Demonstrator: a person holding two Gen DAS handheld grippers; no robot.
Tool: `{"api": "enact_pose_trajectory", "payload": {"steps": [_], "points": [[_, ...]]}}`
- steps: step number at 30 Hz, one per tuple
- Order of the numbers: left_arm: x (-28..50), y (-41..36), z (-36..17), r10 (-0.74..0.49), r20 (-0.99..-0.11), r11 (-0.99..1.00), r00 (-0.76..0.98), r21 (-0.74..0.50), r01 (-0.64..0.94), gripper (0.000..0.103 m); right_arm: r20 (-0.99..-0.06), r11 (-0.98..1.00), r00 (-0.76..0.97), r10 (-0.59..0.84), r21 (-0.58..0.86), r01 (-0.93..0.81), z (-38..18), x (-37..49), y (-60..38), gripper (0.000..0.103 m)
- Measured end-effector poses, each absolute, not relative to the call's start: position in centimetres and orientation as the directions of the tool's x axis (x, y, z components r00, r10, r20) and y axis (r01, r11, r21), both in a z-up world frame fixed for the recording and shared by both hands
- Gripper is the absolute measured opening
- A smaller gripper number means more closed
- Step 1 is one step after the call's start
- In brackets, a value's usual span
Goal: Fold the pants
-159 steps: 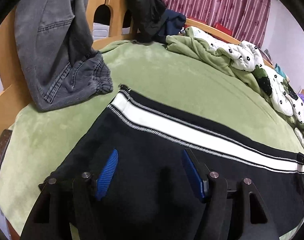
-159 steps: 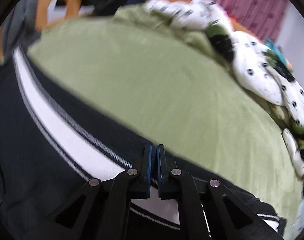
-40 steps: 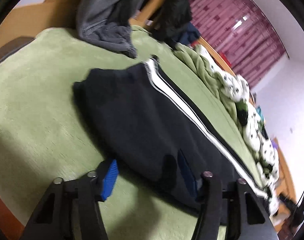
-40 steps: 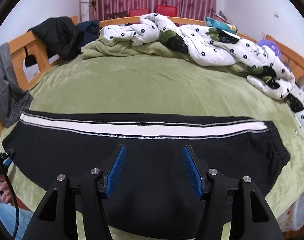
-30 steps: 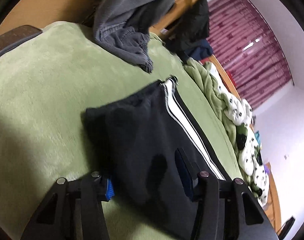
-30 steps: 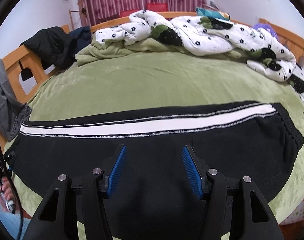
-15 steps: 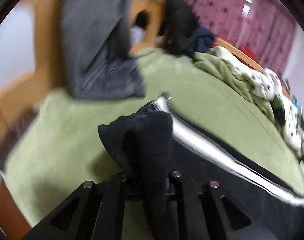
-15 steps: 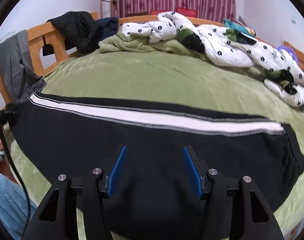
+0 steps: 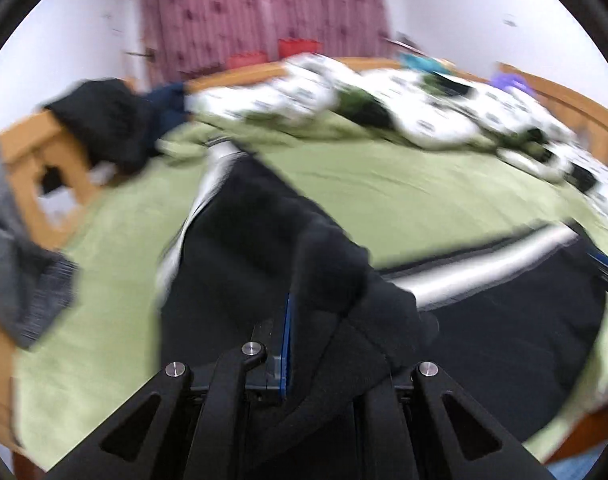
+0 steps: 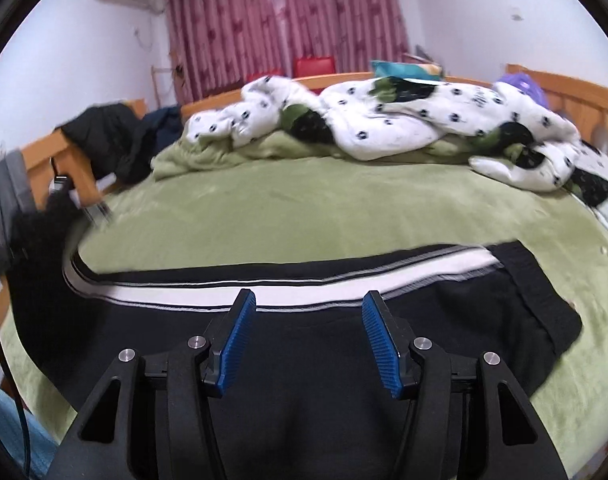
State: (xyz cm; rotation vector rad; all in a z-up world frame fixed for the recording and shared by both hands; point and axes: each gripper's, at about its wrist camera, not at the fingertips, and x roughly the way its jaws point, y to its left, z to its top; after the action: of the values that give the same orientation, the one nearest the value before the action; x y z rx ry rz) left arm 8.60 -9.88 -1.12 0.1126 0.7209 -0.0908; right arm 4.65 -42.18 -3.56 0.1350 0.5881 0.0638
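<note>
Green plush blanket (image 10: 343,216) covers the bed, and everything else sits relative to it. Along its far edge lies a rumpled white quilt (image 10: 423,120) with dark flower spots; at its left end a black jacket (image 10: 104,140) hangs over the wooden bed frame (image 10: 64,160). Across the blanket's near edge stretch the black pants (image 10: 311,360) with a white side stripe, one end lifted off the blanket by the left gripper (image 9: 300,312), whose fingers are clamped tight on a bunched fold of the dark cloth. Over the pants' middle hovers the right gripper (image 10: 308,338), its blue fingers (image 10: 236,344) spread about halfway with nothing between them.
</note>
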Motion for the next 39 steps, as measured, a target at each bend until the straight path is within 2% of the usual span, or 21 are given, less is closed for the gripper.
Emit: {"api": "enact_pose_trajectory", "payload": {"steps": [2,4,6,8,10,11,12,14,15,18,23,28,32,33,35,36,37,39], "points": [[7.2,-13.7,-4.2,-0.102,-0.706,0.985,0.700,0.025,0.169,0.009,-0.561,0.993,0.825,0.072,0.118,-0.006,-4.2,3.9,-42.8,0.056],[5.9,-16.9,-7.9,-0.108,-0.756,0.987,0.646,-0.004,0.160,0.009,-0.570,0.995,0.819,0.058,0.098,-0.002,-4.9,3.3,-43.2,0.056],[5.2,-18.4,-10.5,-0.049,-0.775,0.990,0.630,0.044,0.131,0.010,-0.585,0.997,0.809,0.049,0.079,-0.003,-5.7,3.1,-43.4,0.056],[3.6,-19.2,-11.3,-0.002,-0.726,0.985,0.688,0.115,0.125,0.011,-0.607,0.996,0.793,0.059,0.086,-0.009,-6.5,3.0,-43.6,0.056],[2.7,-19.0,-10.9,-0.037,-0.723,0.982,0.689,0.103,0.161,0.024,-0.631,0.993,0.770,0.092,0.111,-0.028,-7.0,3.2,-43.6,0.056],[2.5,-18.6,-10.6,-0.076,-0.734,0.978,0.674,0.077,0.194,0.035,-0.638,0.991,0.763,0.109,0.125,-0.038,-7.2,3.5,-43.3,0.056],[2.0,-18.3,-10.0,-0.109,-0.740,0.973,0.663,0.056,0.222,0.050,-0.642,0.990,0.757,0.124,0.134,-0.049,-7.3,3.7,-42.9,0.056],[0.5,-16.8,-8.8,-0.166,-0.735,0.967,0.657,0.009,0.255,0.066,-0.655,0.985,0.738,0.164,0.152,-0.084,-7.3,4.4,-41.6,0.056],[-0.3,-16.0,-8.4,-0.188,-0.722,0.966,0.665,-0.012,0.260,0.069,-0.658,0.983,0.732,0.179,0.159,-0.097,-7.3,4.6,-40.9,0.056],[-2.5,-11.8,-7.6,-0.232,-0.693,0.966,0.683,-0.083,0.243,0.072,-0.667,0.965,0.699,0.257,0.215,-0.150,-7.1,5.7,-38.1,0.056],[-3.1,-3.6,-8.9,-0.181,-0.698,0.982,0.693,-0.172,0.084,0.072,-0.700,0.925,0.609,0.374,0.325,-0.195,-7.9,8.3,-33.3,0.056],[-3.0,4.5,-11.0,-0.136,-0.731,0.968,0.669,-0.241,-0.066,0.072,-0.745,0.902,0.519,0.419,0.408,-0.142,-10.1,10.9,-29.9,0.056],[-2.6,7.4,-11.2,-0.187,-0.699,0.938,0.690,-0.335,-0.086,0.072,-0.807,0.920,0.448,0.384,0.374,-0.115,-12.4,12.6,-27.4,0.056],[-2.2,7.7,-11.1,-0.200,-0.688,0.932,0.698,-0.353,-0.081,0.072,-0.812,0.929,0.458,0.363,0.352,-0.113,-12.6,12.7,-26.9,0.053],[-1.0,7.6,-10.7,-0.224,-0.676,0.927,0.702,-0.369,-0.060,0.072,-0.817,0.933,0.453,0.357,0.333,-0.135,-12.3,12.8,-26.0,0.025],[-0.5,7.3,-10.8,-0.233,-0.681,0.930,0.694,-0.365,-0.047,0.072,-0.813,0.935,0.465,0.352,0.329,-0.132,-11.7,12.7,-25.9,0.017],[0.5,6.8,-10.9,-0.240,-0.691,0.934,0.682,-0.355,-0.031,0.072,-0.779,0.926,0.507,0.370,0.354,-0.131,-10.4,12.2,-26.2,0.013],[1.1,6.0,-11.1,-0.249,-0.699,0.941,0.670,-0.338,-0.004,0.072,-0.710,0.903,0.569,0.416,0.397,-0.165,-8.0,11.3,-26.8,0.012]]}}
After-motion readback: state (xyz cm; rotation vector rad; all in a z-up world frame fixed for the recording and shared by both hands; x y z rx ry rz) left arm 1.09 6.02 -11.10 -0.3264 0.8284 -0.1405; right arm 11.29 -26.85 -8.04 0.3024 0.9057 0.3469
